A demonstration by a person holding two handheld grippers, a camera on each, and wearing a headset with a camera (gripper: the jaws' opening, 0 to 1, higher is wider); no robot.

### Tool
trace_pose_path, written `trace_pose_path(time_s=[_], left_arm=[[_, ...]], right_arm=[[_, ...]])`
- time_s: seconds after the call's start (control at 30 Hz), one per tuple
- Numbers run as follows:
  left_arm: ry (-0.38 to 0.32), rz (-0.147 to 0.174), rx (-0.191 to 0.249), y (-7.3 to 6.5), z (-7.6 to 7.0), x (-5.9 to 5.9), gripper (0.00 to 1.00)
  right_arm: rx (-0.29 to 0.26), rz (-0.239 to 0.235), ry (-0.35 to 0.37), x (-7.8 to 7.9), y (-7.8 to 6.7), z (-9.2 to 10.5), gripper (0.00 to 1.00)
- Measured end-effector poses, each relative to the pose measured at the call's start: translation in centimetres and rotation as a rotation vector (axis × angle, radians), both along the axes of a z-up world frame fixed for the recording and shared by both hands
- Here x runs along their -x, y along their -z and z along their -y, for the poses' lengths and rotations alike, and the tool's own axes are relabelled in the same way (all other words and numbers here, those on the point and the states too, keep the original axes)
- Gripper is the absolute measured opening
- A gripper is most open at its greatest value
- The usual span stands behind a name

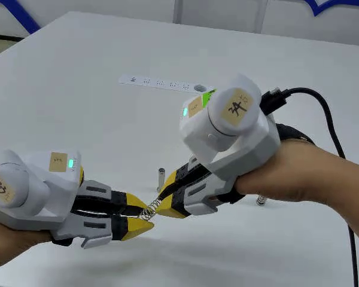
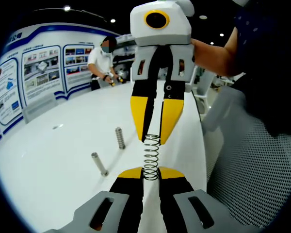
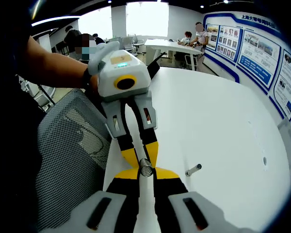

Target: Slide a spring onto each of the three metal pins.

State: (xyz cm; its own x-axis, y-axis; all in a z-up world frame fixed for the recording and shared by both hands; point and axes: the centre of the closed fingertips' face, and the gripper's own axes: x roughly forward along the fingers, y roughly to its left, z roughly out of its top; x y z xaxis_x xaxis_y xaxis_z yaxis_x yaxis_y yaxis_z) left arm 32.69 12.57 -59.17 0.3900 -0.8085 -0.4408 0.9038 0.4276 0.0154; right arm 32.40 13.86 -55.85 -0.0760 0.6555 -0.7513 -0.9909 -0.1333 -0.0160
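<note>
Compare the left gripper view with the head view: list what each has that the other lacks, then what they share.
Left gripper view: wall posters, a person in the background and a mesh chair. Head view: a white power strip and a black cable. Shared: the white table, a bare pin, and the left claw and right claw each gripping one end of a spring.

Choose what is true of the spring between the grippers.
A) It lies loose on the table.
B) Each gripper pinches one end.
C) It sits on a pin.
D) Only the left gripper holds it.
B: the spring runs from the tips of the left gripper to those of the right gripper, each shut on one end.
</note>
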Motion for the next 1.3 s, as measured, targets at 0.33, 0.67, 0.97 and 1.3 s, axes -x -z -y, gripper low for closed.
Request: trace_pose_path(time_s=[0.33, 0.67, 0.97, 1.3], left_arm=[[0.005, 0.001, 0.012, -0.3, 0.5, 0.1, 0.11], [0.014, -0.004, 0.021, -0.4, 1.2, 0.1, 0.11], [0.004, -0.008, 0.021, -0.3, 1.3, 0.0, 0.16], [-0.055, -0.009, 0.052, -0.6, 0.0, -0.4, 0.24]], right_arm=[[-0.055, -0.002, -0.005, 0.4, -0.9, -1.1, 0.11], [-0.070, -0.008, -0.006, 0.7, -1.0, -1.5, 0.11], [-0.062, -0.005, 0.011, 0.3, -0.9, -1.3, 0.11], [-0.093, -0.011, 0.060, -0.7, -1.4, -0.9, 0.11]])
